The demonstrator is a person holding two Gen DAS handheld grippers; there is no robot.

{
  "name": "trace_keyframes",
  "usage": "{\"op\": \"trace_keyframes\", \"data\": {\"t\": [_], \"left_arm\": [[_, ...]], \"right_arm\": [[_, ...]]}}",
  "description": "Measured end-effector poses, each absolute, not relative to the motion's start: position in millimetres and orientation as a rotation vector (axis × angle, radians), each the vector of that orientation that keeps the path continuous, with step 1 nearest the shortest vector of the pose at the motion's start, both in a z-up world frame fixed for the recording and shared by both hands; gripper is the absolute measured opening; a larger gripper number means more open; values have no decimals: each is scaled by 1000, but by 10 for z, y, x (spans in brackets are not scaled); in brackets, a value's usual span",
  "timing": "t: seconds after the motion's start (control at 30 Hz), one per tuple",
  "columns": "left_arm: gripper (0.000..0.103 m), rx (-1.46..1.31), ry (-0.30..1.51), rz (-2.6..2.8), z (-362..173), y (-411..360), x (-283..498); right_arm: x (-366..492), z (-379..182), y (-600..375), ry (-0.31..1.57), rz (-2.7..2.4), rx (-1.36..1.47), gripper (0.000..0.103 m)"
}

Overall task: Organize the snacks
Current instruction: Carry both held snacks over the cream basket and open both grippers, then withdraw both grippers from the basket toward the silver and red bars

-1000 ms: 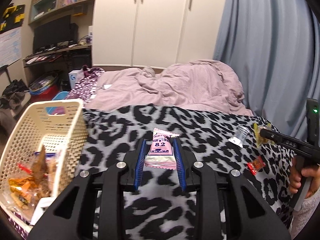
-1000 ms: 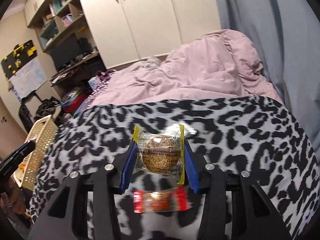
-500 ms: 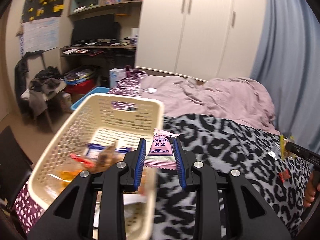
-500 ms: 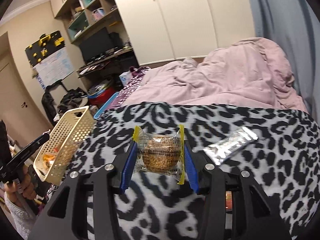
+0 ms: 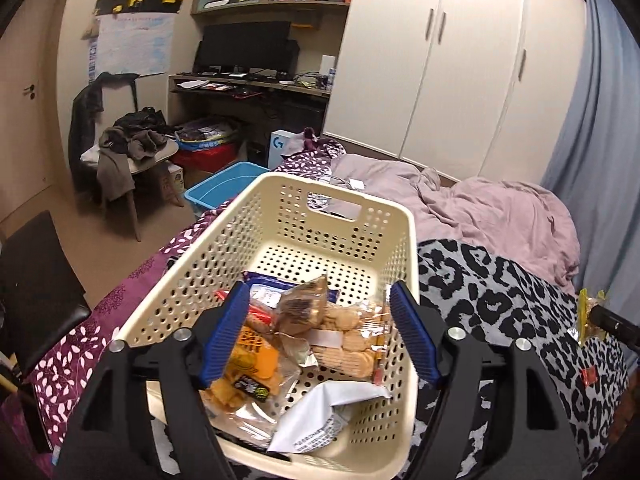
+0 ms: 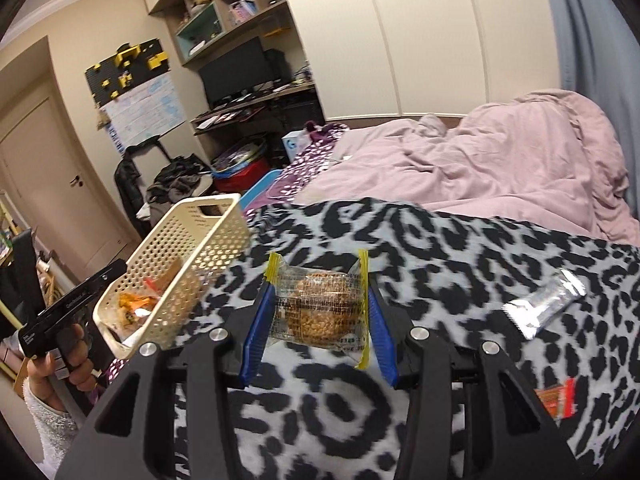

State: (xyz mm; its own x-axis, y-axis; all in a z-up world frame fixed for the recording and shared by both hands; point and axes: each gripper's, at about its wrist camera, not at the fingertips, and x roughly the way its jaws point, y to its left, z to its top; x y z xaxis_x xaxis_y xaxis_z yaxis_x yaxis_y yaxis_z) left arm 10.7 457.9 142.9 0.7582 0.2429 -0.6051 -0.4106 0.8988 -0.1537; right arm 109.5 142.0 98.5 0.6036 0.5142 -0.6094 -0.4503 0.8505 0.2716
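My left gripper [image 5: 316, 292] hovers open over the cream perforated basket [image 5: 336, 186], nothing between its blue pads. Below it lie a biscuit pack [image 5: 344, 332], an orange snack bag [image 5: 248, 360] and a white packet [image 5: 320, 420]. My right gripper [image 6: 319, 294] is shut on a round nut cake in a clear, yellow-edged wrapper [image 6: 320, 308], held above the leopard-print blanket [image 6: 440, 248], to the right of the basket [image 6: 192, 248]. A silver bar [image 6: 544, 308] and a red candy [image 6: 556, 400] lie on the blanket at the right.
A pink duvet [image 6: 480, 160] is bunched up behind the blanket. Left of the bed stand a blue tub [image 5: 224, 188], a chair piled with clothes [image 5: 128, 148] and a desk [image 5: 248, 84]. A hand [image 6: 76, 360] holds the left gripper beside the basket.
The left gripper swung left over the basket and opened; the pink packet it held is gone from its fingers. The right gripper, still holding the cake, rose and turned toward the basket.
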Motion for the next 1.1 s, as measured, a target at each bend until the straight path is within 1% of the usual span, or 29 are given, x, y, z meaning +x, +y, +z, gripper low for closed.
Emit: {"op": "trace_keyframes", "data": {"t": [0.03, 0.1, 0.17, 0.23, 0.37, 0.47, 0.73, 0.87, 0.9, 0.93, 1.1], "left_arm": [[84, -292, 608, 372, 1434, 4598, 82], [86, -296, 587, 401, 1455, 4641, 20], [92, -288, 571, 430, 1486, 4668, -48], [95, -273, 547, 473, 1527, 4692, -143], [96, -241, 517, 528, 1586, 4705, -278], [99, -220, 498, 560, 1613, 4718, -391], [99, -237, 473, 602, 1655, 4827, -600], [99, -250, 469, 603, 1648, 4853, -642], [99, -251, 471, 601, 1642, 4855, -641], [99, -253, 474, 599, 1633, 4862, -638], [99, -258, 483, 591, 1600, 4866, -595]], "right_arm": [[1092, 991, 1473, 735, 569, 91, 46], [1064, 1009, 1623, 734, 603, 82, 46], [1041, 1037, 1803, 733, 644, 72, 46], [1010, 1051, 1986, 733, 683, 59, 46], [944, 1063, 2462, 739, 779, 30, 46], [899, 1038, 2769, 752, 830, 12, 46], [851, 927, 3456, 786, 919, -49, 46], [917, 812, 3648, 811, 939, -44, 51], [933, 790, 3646, 818, 944, -36, 54], [960, 772, 3623, 827, 949, -18, 60], [993, 717, 3467, 833, 916, 2, 61]]}}
